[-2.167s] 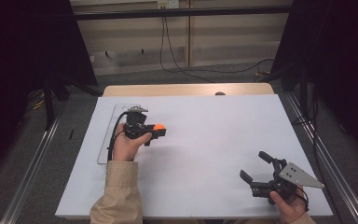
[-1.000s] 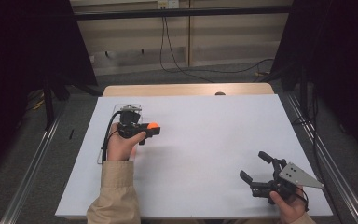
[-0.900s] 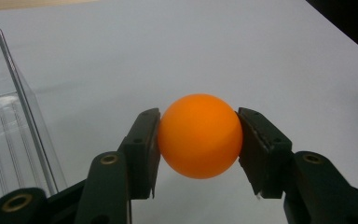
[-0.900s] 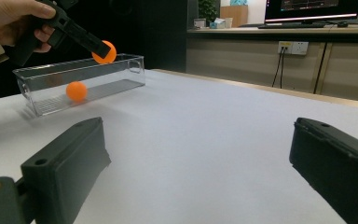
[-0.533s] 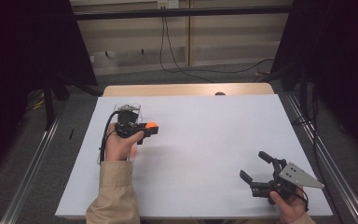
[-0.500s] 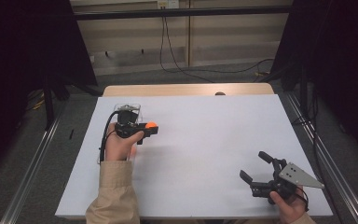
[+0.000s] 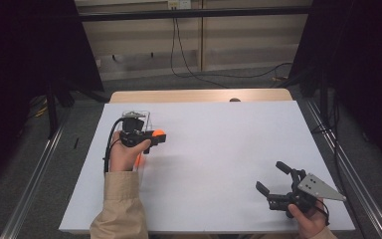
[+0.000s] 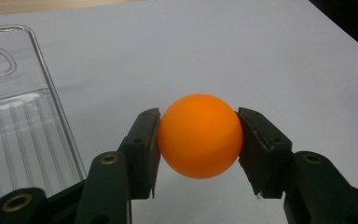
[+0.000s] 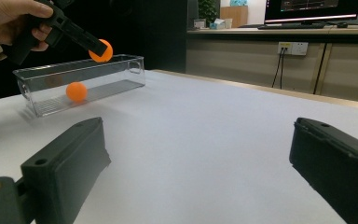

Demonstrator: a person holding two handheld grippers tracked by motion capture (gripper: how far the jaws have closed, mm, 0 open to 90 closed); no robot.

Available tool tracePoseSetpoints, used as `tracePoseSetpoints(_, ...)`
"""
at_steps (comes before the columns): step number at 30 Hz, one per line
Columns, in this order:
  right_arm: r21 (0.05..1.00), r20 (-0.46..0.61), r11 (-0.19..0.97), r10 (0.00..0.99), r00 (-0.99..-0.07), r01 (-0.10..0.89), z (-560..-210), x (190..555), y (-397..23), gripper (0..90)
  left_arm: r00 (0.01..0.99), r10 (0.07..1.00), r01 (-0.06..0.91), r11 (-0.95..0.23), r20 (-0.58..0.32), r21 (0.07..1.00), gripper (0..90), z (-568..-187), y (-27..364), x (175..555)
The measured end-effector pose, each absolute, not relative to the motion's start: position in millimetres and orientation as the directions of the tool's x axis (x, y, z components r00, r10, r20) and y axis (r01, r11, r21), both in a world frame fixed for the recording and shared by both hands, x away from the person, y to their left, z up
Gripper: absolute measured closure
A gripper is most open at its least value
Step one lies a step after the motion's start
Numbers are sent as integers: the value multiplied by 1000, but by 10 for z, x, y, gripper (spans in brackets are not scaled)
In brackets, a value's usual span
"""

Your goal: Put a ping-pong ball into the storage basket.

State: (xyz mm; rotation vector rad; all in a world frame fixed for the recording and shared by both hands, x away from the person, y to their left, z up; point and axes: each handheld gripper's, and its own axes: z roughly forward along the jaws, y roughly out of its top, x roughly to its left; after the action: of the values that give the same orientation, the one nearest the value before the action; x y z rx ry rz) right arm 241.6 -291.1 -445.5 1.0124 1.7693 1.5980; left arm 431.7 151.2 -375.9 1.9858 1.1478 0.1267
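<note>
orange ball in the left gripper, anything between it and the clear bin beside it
Nothing visible. The orange ball sits clamped between the left gripper fingers, raised near the clear bin and its open top. A second ball already lies inside but leaves room.

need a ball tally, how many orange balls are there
2. One ball is clamped in the left hand-held gripper above the table; the other ball lies inside the clear bin. None seem hidden.

We see a glossy bright orange plastic ball (image 8: 199,136), a second matching orange ball (image 9: 76,92), a see-through clear plastic ribbed tray (image 9: 98,74), matte black gripper jaws, a plain white tabletop (image 7: 219,149), a tan sleeve (image 7: 121,209)
</note>
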Motion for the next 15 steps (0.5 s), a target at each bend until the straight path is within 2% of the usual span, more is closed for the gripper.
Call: tracePoseSetpoints(15, 985, 89, 14, 816, -571, 172, -4457, 2419, -2905, 29, 569, 771, 678, -244, -285, 694, 509, -3749, 1582, 4318)
